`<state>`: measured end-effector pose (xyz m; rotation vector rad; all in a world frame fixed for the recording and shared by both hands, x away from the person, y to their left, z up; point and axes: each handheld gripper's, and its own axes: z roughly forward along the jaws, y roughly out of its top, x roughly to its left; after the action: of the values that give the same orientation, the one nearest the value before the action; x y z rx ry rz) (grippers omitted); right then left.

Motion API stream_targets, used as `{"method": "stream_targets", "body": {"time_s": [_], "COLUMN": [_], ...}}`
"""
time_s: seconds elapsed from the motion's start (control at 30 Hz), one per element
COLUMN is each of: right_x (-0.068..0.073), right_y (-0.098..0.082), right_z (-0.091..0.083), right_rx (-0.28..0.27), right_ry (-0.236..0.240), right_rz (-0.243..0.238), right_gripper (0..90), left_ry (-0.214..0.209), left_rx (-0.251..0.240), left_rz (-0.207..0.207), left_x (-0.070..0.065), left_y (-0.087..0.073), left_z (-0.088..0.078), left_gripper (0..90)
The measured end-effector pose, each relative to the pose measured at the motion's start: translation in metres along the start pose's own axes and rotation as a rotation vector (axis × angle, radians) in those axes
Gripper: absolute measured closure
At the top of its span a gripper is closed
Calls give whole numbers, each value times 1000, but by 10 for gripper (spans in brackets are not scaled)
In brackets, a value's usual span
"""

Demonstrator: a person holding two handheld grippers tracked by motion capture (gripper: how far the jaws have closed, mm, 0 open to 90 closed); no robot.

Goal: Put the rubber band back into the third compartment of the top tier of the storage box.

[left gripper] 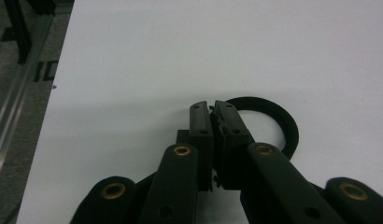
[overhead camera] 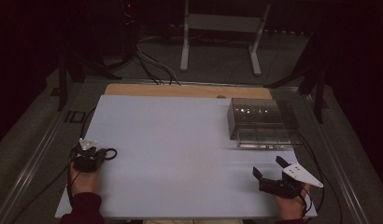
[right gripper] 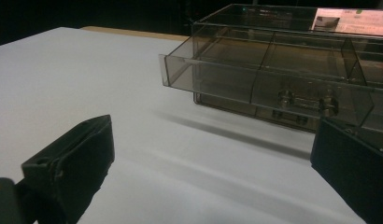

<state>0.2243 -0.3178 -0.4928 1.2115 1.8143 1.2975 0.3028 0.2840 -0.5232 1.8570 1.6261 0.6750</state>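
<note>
Left gripper (overhead camera: 102, 154) low at sheet's (overhead camera: 171, 140) left edge, jaws pinched on black ring (left gripper: 273, 119), ring flat on sheet. Middle of sheet bare. Clear drawer box (overhead camera: 259, 122) far right, top drawer (right gripper: 269, 79) pulled out. Right gripper (overhead camera: 269, 167) just below box, jaws wide apart, holding nothing.

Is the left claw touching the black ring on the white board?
Touching. In the left gripper view the left claw has its jaws closed on the near rim of the black ring, with no gap visible between them.
</note>
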Motion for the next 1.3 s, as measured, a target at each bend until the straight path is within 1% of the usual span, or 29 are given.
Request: {"method": "stream_targets", "body": {"time_s": [0.03, 0.17, 0.23, 0.3, 0.37, 0.43, 0.5, 0.63, 0.73, 0.83, 1.0, 1.3], "right_x": [0, 0, 0, 0, 0, 0, 0, 0, 0, 0, 0, 0], "right_y": [0, 0, 0, -1, -1, -1, -1, -1, -1, -1, -1, -1], "right_z": [0, 0, 1, 1, 1, 1, 2, 2, 2, 2, 3, 3], "right_rx": [1, 2, 4, 4, 6, 7, 7, 10, 10, 11, 13, 16], "right_ry": [0, 0, 0, 0, 0, 1, 1, 2, 3, 2, 3, 3], "right_rz": [0, 0, 1, -1, -3, -1, -1, 2, 2, 2, 3, 4], "right_gripper": [3, 3, 2, 2, 3, 2, 2, 2, 2, 2, 2, 2], "left_ry": [-13, -31, -46, -52, -66, -73, -85, -105, -138, -161, -187, -234], "left_rx": [-2, -24, -40, -44, -61, -70, -80, -92, -100, -109, -132, -155], "left_rz": [-7, -14, -31, -33, -49, -53, -66, -72, -86, -87, -71, -21], "left_x": [0, -3, -4, -4, -6, -8, -11, -15, -19, -23, -33, -56], "left_y": [0, 2, 3, 4, 7, 9, 10, 14, 19, 25, 38, 63], "left_z": [0, -4, -7, -8, -13, -15, -18, -22, -26, -31, -38, -45], "left_gripper": [885, 886, 886, 886, 886, 886, 886, 886, 885, 885, 885, 884]}}
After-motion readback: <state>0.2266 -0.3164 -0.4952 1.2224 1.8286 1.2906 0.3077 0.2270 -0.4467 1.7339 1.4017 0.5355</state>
